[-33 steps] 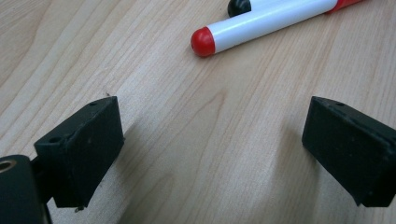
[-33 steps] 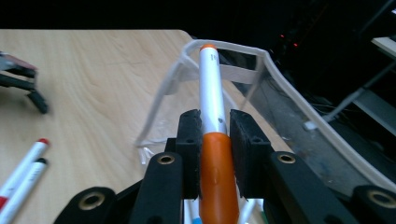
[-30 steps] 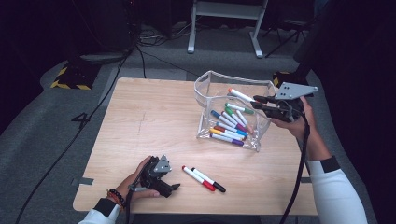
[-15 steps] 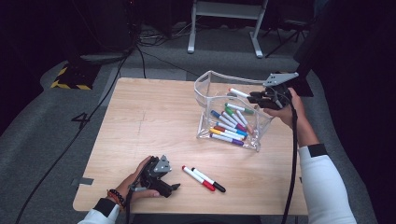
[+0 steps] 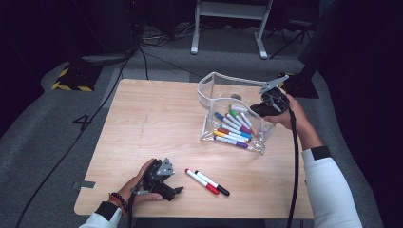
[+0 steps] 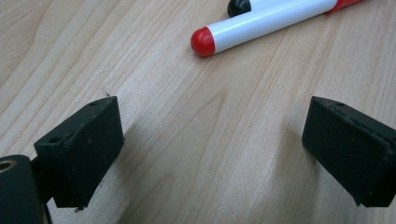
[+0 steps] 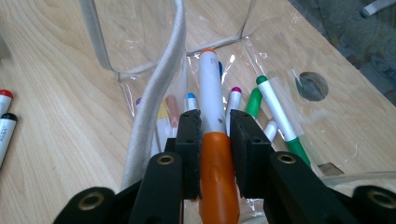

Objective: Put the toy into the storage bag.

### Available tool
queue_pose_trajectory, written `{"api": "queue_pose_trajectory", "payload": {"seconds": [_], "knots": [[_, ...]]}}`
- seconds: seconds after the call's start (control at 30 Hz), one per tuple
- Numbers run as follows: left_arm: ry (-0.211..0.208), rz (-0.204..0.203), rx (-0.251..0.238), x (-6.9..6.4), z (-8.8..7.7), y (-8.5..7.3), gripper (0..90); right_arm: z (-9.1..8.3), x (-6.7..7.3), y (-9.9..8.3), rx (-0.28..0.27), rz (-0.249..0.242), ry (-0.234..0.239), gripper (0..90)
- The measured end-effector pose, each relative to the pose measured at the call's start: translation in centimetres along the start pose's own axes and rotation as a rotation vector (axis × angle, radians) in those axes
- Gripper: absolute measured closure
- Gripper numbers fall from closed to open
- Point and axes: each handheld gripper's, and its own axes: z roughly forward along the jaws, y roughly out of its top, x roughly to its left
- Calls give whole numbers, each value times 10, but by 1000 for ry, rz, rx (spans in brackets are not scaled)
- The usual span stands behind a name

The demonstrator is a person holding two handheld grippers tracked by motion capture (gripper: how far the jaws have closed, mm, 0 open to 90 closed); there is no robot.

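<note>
So the right gripper (image 5: 256, 110) dropped down from above the pouch's right rim, and now the orange marker (image 7: 212, 121) it's clamping pokes inside the clear pouch (image 5: 209, 102), over the other markers (image 5: 233, 128).

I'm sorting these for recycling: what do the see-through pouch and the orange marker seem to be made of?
Pouch: probably soft clear vinyl; it gleams and creases, and markers show through. Its pale rim looks like woven fabric tape.
Orange marker, held in the right gripper: apparently smooth hard plastic, with a white barrel and a glossy orange cap.
</note>
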Motion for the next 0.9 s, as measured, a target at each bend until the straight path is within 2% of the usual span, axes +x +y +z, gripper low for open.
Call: {"api": "queue_pose_trajectory", "payload": {"seconds": [0.23,0.33,0.43,0.57,0.63,0.73,0.9], "knots": [[0,0,0,0,0,0,57,0,3,1,38,-24,49,740],[0,0,1,0,0,0,56,0,4,1,44,-29,28,696],[0,-1,0,0,0,0,57,-1,3,2,41,-25,-24,617],[0,-1,0,0,0,0,57,-10,1,0,3,0,-73,540],[0,0,0,0,0,0,56,-17,0,-2,-31,9,-90,535],[0,0,0,0,0,0,57,-30,-1,-6,-89,27,-116,486],[0,0,0,0,0,0,57,-56,0,-17,-211,53,-123,402]]}}
